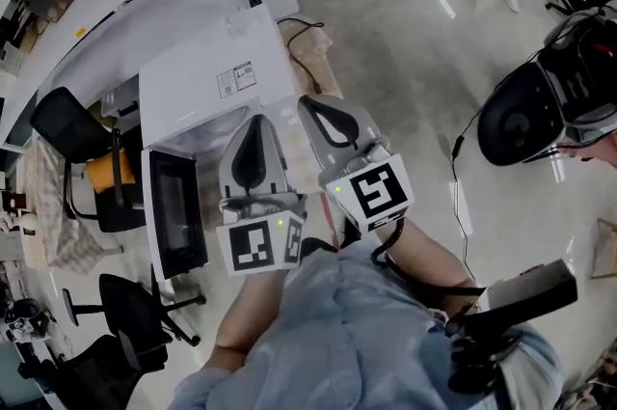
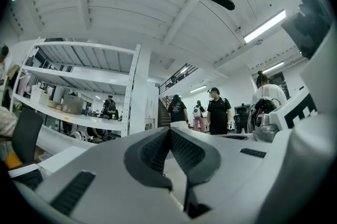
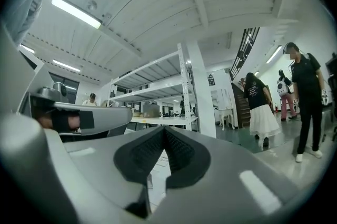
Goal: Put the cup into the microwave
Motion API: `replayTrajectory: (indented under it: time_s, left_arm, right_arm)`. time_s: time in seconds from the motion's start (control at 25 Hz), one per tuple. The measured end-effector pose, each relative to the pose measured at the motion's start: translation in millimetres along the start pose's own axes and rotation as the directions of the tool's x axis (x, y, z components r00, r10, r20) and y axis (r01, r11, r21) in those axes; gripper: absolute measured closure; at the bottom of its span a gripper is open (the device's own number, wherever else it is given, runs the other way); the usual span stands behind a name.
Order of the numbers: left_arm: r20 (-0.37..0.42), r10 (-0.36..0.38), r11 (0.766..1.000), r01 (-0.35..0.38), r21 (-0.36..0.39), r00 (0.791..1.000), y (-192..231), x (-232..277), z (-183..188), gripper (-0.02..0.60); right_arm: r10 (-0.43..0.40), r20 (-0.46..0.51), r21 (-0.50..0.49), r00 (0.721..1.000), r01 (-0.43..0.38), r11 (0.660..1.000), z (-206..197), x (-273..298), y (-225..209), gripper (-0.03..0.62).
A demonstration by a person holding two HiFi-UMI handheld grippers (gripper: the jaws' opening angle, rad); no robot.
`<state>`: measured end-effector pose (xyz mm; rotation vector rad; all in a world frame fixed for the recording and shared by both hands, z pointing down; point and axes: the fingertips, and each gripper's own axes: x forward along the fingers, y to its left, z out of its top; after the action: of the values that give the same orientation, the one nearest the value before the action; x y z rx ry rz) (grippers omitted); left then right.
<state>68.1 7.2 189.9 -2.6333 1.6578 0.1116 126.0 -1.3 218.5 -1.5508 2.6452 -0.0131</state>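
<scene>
The microwave (image 1: 217, 85) lies in the centre-left of the head view, seen from above. It is a white box with a printed label on its top. Its door (image 1: 176, 210), white-framed with a dark glass window, shows below and left of the white top. Whether the door stands open or closed cannot be told from this angle. Where the cup is, no view shows.

The person's two forearms come up from the bottom of the head view, out of a light blue shirt (image 1: 357, 341). Each hand carries one tool, and both tools point toward the upper part of the frame, side by side.

The left hand-held gripper (image 1: 254, 121) sits just right of the door, at the lower right corner of the white top. The right hand-held gripper (image 1: 310, 101) is just beside it, over the grey floor (image 1: 405, 51).

In the left gripper view and the right gripper view, the dark ribbed pads (image 2: 152, 152) meet at their tips. Both pairs of jaws are pressed together with nothing between them.
</scene>
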Motion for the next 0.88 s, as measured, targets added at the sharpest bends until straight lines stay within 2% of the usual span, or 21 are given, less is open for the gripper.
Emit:
replayTrajectory:
  time_s: [0.52,0.88]
  left_arm:
    - [0.037,0.054,0.999,-0.053,-0.012,0.998,31,29,3,0.575]
    - [0.034,0.071,0.997,-0.07,-0.033,0.997,81,67,-5,0.575]
  right_arm:
    - [0.04,0.005,-0.023,0.999,-0.04,0.999,4,50,-7,0.594]
    - [0.042,-0.031,-0.039,0.999,-0.043,0.998,-11,113,-14,0.594]
